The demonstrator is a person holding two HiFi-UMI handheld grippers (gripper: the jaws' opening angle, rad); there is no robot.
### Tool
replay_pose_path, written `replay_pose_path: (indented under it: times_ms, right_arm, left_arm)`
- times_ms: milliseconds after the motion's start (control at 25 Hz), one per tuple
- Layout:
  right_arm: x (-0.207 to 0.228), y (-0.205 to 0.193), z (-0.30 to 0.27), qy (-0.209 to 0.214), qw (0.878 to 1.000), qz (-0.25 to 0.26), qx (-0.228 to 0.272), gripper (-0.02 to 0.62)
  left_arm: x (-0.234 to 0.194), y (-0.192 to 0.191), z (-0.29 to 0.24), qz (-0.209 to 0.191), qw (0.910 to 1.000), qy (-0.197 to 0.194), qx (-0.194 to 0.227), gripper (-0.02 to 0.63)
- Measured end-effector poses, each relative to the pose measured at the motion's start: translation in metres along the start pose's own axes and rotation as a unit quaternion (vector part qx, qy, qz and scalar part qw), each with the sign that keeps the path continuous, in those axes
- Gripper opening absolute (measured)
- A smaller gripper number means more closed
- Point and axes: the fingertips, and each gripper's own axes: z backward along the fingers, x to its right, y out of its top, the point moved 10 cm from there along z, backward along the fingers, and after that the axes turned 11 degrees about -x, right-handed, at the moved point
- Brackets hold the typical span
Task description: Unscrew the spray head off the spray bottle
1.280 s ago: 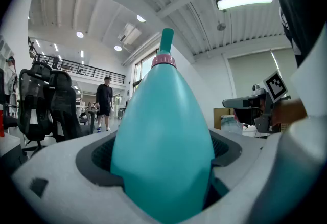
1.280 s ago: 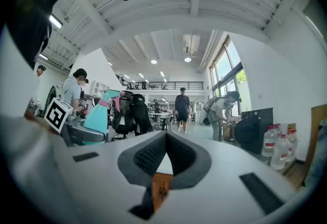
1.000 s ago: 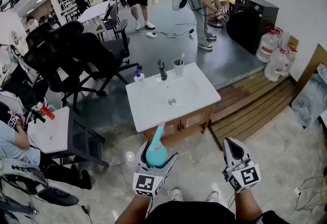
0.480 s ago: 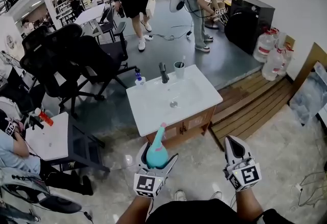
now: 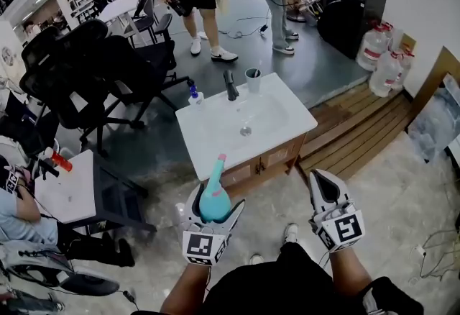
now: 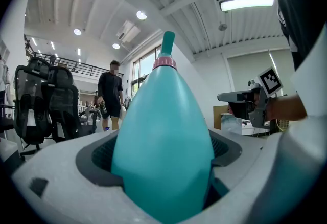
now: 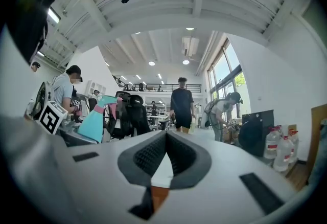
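The room was bright under ceiling lamps (image 6: 249, 3) and windows (image 7: 223, 70); edges bulged fisheye-like; the nearest surfaces were blurred.

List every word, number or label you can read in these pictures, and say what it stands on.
No words or numbers can be read.
Left gripper and right gripper: square markers only, no letters.
Jugs: red labels, too small to read.
Bottle: no print shows.

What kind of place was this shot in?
Probably an open-plan office or lab turned into a mock-home test area: a free-standing sink vanity in the middle of the room, black office chairs and desks behind it, and big water jugs off to one side.
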Motion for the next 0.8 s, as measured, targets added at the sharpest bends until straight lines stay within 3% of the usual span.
replay_pose_path:
  times_ms: [240,800]
  right_arm:
    - [0.018,-0.001,-0.04,0.018,1.0,0.003,-0.005,0.003]
    - [0.11,0.008,-0.167,0.077,0.997,0.003,-0.006,0.003]
  left_arm:
    - [-0.015,0.005,-0.029,0.001,0.9999,0.013,-0.003,0.485]
    - [-0.054,0.031,-0.14,0.019,0.9967,0.078,-0.008,0.485]
